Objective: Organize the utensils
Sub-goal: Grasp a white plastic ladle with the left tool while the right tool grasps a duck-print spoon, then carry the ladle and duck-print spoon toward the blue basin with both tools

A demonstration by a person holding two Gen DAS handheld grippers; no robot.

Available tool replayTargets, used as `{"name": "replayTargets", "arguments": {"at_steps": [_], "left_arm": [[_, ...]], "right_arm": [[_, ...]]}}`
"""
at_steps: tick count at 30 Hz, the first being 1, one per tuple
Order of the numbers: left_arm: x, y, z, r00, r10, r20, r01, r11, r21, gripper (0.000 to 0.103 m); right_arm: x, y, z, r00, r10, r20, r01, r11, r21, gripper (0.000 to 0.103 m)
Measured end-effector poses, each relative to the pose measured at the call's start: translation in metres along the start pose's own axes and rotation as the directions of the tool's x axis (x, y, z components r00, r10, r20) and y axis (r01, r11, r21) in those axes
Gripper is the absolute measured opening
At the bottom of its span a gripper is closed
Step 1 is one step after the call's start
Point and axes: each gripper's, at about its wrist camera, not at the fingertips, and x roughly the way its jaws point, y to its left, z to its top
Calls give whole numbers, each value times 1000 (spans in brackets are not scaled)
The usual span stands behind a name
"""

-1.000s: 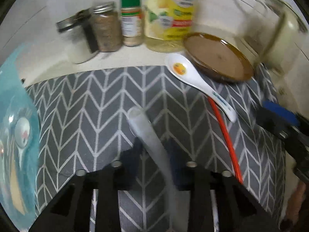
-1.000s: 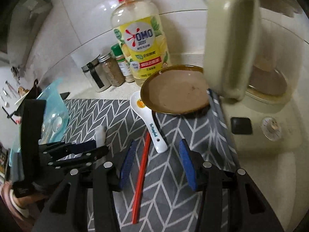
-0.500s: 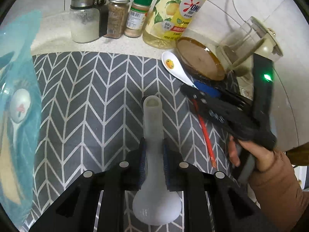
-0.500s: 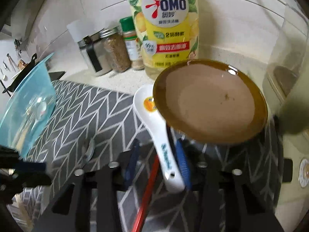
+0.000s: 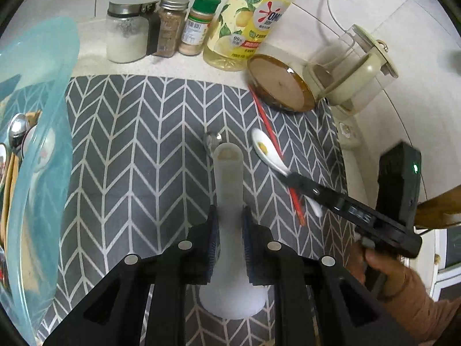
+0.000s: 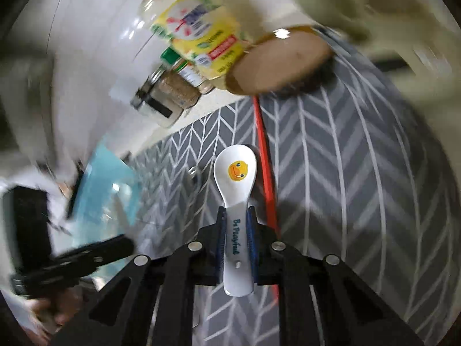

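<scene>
My left gripper is shut on a frosted white plastic spoon; its handle points forward above the grey chevron mat. My right gripper is closing, its blue pads on the handle of a white ceramic spoon with a yellow duck. That duck spoon appears slightly raised beside a red chopstick lying on the mat. A small metal spoon rests just beyond the frosted handle. The right gripper reaches in from the right.
A blue plastic bin holding several utensils stands at the left. A brown plate, a yellow detergent bottle, spice jars and a cream kettle line the back. A hand grips the right tool.
The right gripper closed on the duck spoon's handle, rolled, and drew it away from the brown plate. The left gripper rose and pulled back with the frosted spoon.
</scene>
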Motion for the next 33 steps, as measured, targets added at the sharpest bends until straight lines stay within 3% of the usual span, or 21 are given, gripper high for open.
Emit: {"name": "replayTargets", "arguments": {"at_steps": [4, 10, 18, 19, 23, 27, 30, 31, 32, 33], "left_arm": [[-2, 1, -2, 1000, -9, -10, 9, 1000, 13, 17], [-14, -2, -3, 1000, -22, -12, 22, 999, 39, 17], [-77, -6, 7, 993, -94, 65, 89, 993, 77, 15], [-87, -4, 8, 992, -105, 75, 99, 991, 87, 0], [-124, 7, 12, 987, -101, 127, 81, 984, 156, 0], [-113, 28, 20, 991, -103, 83, 90, 984, 152, 0], [-97, 23, 17, 994, -86, 69, 74, 984, 164, 1], [-89, 19, 17, 994, -77, 73, 66, 987, 149, 8], [-79, 15, 18, 996, -57, 73, 48, 991, 124, 29], [-69, 12, 17, 997, -29, 76, 21, 995, 101, 38]], "right_arm": [[-7, -6, -21, 996, 87, 1, -86, 988, 128, 15], [-25, 0, -31, 994, 94, 54, -102, 980, 174, 15], [-55, 42, -24, 988, 51, 147, -69, 991, 116, 15], [-59, 53, -22, 985, 49, 167, -66, 993, 102, 15], [-67, 90, -17, 973, 53, 227, -67, 996, 53, 15], [-58, 110, -22, 966, 42, 255, -56, 997, 48, 15], [-59, 108, -30, 962, 28, 273, -52, 995, 84, 15], [-60, 105, -32, 961, 19, 277, -47, 995, 93, 15], [-62, 102, -34, 959, 12, 281, -42, 994, 100, 15], [-64, 100, -34, 958, 7, 286, -39, 994, 106, 15]]}}
